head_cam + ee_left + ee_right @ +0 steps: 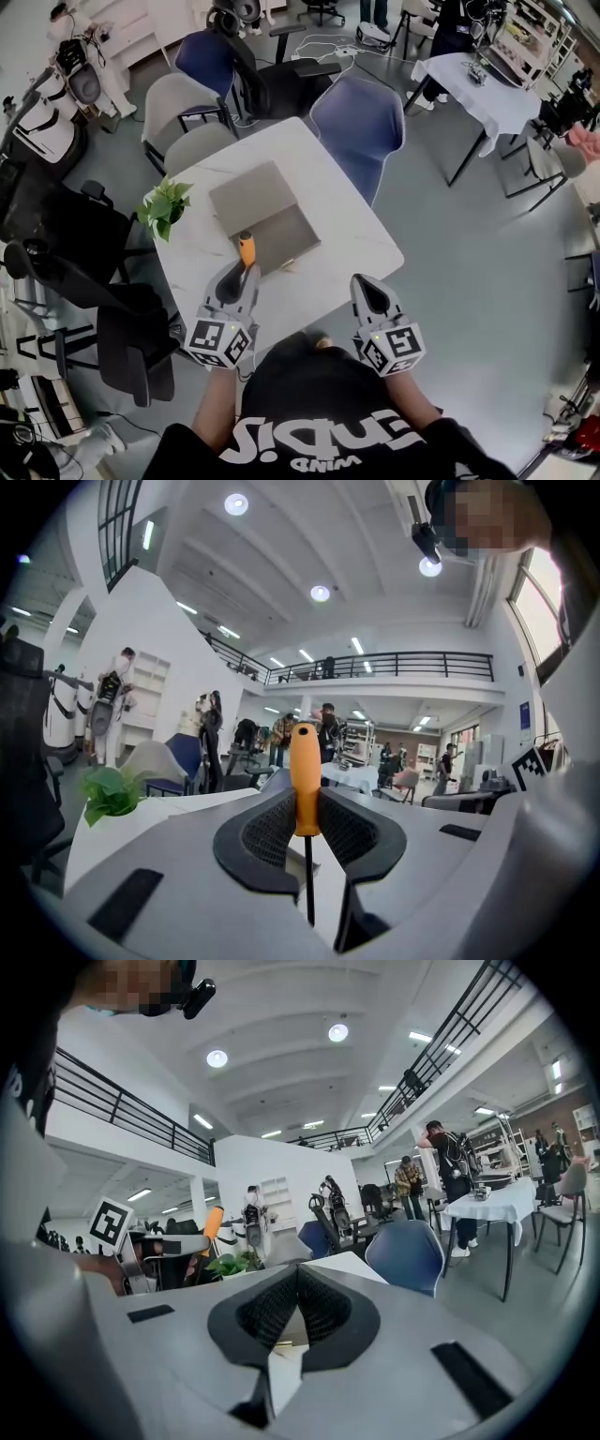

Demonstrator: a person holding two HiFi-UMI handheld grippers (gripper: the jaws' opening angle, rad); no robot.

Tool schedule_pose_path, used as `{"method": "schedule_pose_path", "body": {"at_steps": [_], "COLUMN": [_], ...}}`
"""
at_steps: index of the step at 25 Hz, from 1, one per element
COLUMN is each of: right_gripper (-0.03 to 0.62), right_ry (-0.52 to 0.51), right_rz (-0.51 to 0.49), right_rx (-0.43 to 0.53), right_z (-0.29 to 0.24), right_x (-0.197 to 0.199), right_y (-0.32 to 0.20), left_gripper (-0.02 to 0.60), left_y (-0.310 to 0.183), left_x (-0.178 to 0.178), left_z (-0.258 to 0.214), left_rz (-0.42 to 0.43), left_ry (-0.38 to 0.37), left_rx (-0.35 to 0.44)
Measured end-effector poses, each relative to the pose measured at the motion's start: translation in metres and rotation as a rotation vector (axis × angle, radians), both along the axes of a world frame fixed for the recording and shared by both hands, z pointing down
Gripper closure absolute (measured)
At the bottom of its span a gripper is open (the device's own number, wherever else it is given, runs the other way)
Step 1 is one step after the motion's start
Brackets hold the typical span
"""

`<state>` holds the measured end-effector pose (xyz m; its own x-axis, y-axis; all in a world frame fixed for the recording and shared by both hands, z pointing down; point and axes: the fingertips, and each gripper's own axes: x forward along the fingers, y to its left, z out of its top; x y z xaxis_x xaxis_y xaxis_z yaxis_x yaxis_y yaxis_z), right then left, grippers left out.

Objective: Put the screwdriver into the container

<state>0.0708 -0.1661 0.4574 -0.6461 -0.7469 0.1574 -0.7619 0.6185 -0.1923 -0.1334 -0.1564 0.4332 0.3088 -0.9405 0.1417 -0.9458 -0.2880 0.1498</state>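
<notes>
table: white top (pixel 356 234), sits dead center in my head view
plant (pixel 166 208): small leafy green thing, right at the table's left edge
blue chair (pixel 359 127): pushed up to the far right side
grey chairs (pixel 183 103): two of them, by the far left corner
black office chair (pixel 66 234): off to my left, clear of the table
cloth-covered table (pixel 473 89): top right, well apart, clutter on it I can't make out
floor (pixel 469 272): plain grey

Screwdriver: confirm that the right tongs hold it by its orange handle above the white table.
Not quite: the left tongs hold the screwdriver, not the right. The left gripper view shows them shut on its orange handle; the right tongs are shut on nothing. The rest stands.
</notes>
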Motion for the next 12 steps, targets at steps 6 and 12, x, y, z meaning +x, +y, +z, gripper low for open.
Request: {"method": "schedule_pose_path", "body": {"at_steps": [6,12], "right_gripper": [0.582,0.582], "right_ry": [-0.009,-0.008], "right_rz": [0.016,-0.006], "right_rx": [0.016,0.007], "right_z": [-0.006,-0.004], "right_x": [-0.003,-0.017], "right_y": [-0.014,-0.021], "left_gripper": [0.499,0.499], "left_y": [-0.028,-0.058], "left_x": [-0.002,-0.005], "left_z": [0.007,0.031], "left_rz": [0.079,0.138], "left_ry": [-0.083,-0.152], "left_rx": [-0.021,-0.072]}}
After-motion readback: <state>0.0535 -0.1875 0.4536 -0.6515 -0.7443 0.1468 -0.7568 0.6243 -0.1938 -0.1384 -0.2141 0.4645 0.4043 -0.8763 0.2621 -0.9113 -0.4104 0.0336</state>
